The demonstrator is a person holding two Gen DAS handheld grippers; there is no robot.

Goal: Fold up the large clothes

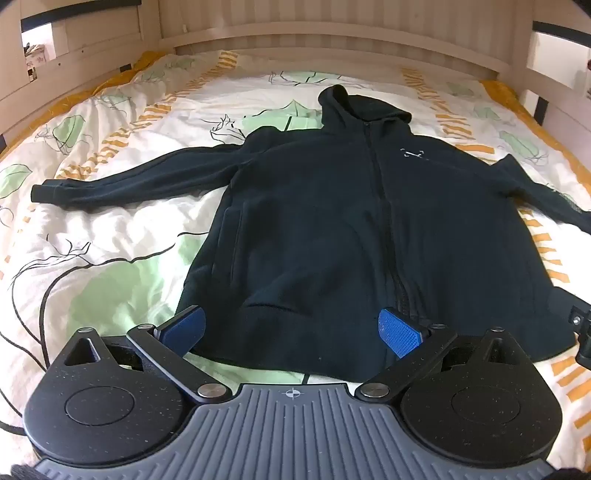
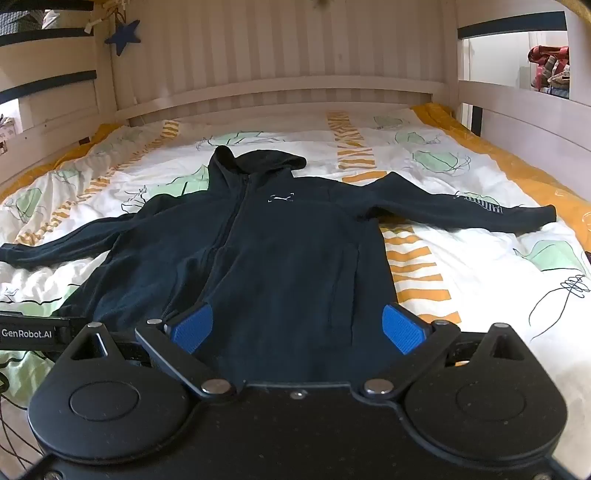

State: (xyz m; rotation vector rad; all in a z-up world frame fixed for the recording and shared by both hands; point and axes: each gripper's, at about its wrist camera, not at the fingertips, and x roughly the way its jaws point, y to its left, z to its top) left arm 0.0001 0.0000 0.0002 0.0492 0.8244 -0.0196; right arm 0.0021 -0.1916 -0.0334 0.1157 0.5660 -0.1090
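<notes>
left gripper [image 1: 291,330] — patterned duvet [image 1: 110,266], wooden headboard [image 1: 332,33]

Matt, fleecy dark cloth hoodie [image 2: 280,251] on a crumpled printed cotton-like duvet [image 2: 461,258]; pale painted wooden headboard [image 2: 277,66] at the far end.

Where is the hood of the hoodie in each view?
Left wrist view: the hood lies right of centre, in the upper part, pointing to the headboard.
Right wrist view: the hood lies left of centre, in the upper part.
Shared landmark: the small white chest logo beside the zip.
</notes>
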